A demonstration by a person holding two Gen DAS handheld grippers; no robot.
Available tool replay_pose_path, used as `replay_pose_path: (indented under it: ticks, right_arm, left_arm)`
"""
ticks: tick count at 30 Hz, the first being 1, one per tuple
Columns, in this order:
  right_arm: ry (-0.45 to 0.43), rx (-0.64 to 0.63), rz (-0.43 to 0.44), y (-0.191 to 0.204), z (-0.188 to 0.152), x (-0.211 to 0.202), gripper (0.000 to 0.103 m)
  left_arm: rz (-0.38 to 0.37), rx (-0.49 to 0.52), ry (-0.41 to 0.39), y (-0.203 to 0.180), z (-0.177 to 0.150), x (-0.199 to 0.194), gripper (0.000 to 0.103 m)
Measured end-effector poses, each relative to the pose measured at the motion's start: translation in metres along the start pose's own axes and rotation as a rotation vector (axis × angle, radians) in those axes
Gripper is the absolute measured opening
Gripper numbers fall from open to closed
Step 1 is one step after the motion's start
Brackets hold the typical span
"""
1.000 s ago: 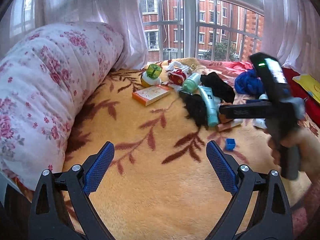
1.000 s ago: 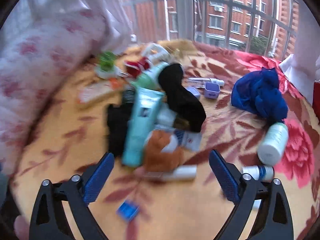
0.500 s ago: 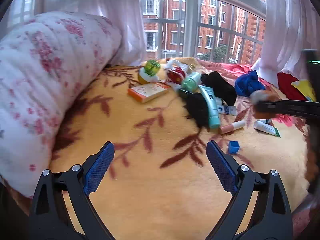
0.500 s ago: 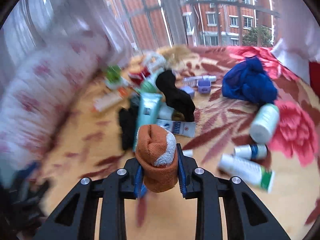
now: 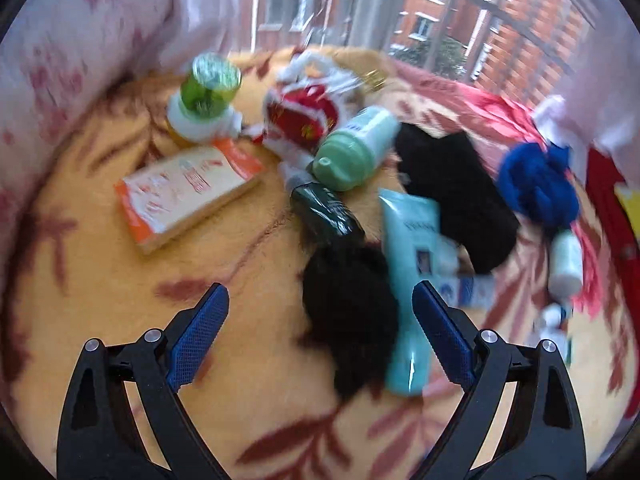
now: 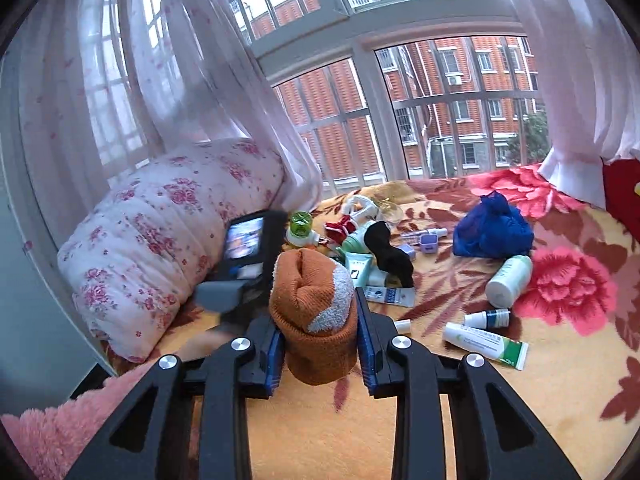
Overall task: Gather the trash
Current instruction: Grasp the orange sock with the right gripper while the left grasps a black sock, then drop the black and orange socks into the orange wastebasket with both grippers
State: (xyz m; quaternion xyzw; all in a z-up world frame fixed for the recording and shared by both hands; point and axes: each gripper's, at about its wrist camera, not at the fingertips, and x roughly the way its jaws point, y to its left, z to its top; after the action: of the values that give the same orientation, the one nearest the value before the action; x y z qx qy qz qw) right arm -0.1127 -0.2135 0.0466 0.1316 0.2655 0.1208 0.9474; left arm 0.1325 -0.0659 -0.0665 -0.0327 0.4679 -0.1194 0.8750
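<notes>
My right gripper point(image 6: 318, 332) is shut on a rolled orange and white sock point(image 6: 314, 312), held above the yellow floral blanket point(image 6: 520, 420). My left gripper point(image 5: 320, 320) is open, low over the clutter pile, with a black sock point(image 5: 348, 312) and a teal tube point(image 5: 412, 248) between its fingers. The pile also holds a green bottle point(image 5: 352, 152), a dark bottle point(image 5: 324, 208), an orange box point(image 5: 184, 196), a red and white wrapper point(image 5: 304, 112) and a green-capped jar point(image 5: 204, 96). The left gripper's body shows in the right wrist view point(image 6: 240, 264).
A floral bolster point(image 6: 160, 240) lies along the left. A blue cloth point(image 6: 492, 232), white bottle point(image 6: 508, 280), small dropper bottle point(image 6: 488, 318) and white-green tube point(image 6: 484, 340) lie at right. Another black sock point(image 5: 456, 192) lies behind the teal tube. Curtains and a window stand behind.
My right gripper closed on the orange sock and lifted it back from the pile. My left gripper moved forward and right, close over the black sock and teal tube.
</notes>
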Motion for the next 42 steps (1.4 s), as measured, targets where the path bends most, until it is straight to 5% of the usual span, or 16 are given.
replay_pose_path:
  ticks: [2, 3, 5, 8, 16, 24, 29, 36, 42]
  right_arm:
    - [0.009, 0.017, 0.007, -0.006, -0.002, 0.002, 0.031]
    - [0.01, 0.023, 0.0, -0.009, -0.002, 0.003, 0.031]
    - [0.013, 0.039, 0.0, -0.012, -0.003, 0.003, 0.031]
    - [0.025, 0.054, -0.008, -0.014, -0.005, 0.005, 0.031]
    - [0.005, 0.014, -0.033, 0.003, -0.004, -0.02, 0.031]
    - [0.006, -0.072, -0.048, 0.039, -0.009, -0.058, 0.031]
    - [0.048, -0.16, -0.038, 0.07, -0.03, -0.086, 0.031]
    - [0.199, -0.229, -0.036, 0.09, -0.087, -0.095, 0.031]
    - [0.454, -0.163, -0.055, 0.069, -0.163, -0.068, 0.031]
  left_arm:
    - [0.01, -0.034, 0.056, 0.003, 0.0, 0.015, 0.056]
    - [-0.001, -0.035, 0.074, 0.002, -0.002, 0.019, 0.056]
    - [0.033, 0.023, 0.054, -0.011, -0.006, 0.014, 0.036]
    - [0.027, 0.041, 0.054, -0.018, -0.011, 0.003, 0.032]
    - [-0.016, 0.101, -0.039, -0.016, -0.038, -0.086, 0.032]
    - [-0.027, 0.237, -0.179, -0.023, -0.104, -0.205, 0.032]
    - [-0.045, 0.313, -0.19, -0.024, -0.151, -0.232, 0.033]
    - [-0.094, 0.391, -0.045, -0.024, -0.234, -0.222, 0.033]
    - [-0.128, 0.407, 0.19, -0.017, -0.3, -0.17, 0.033]
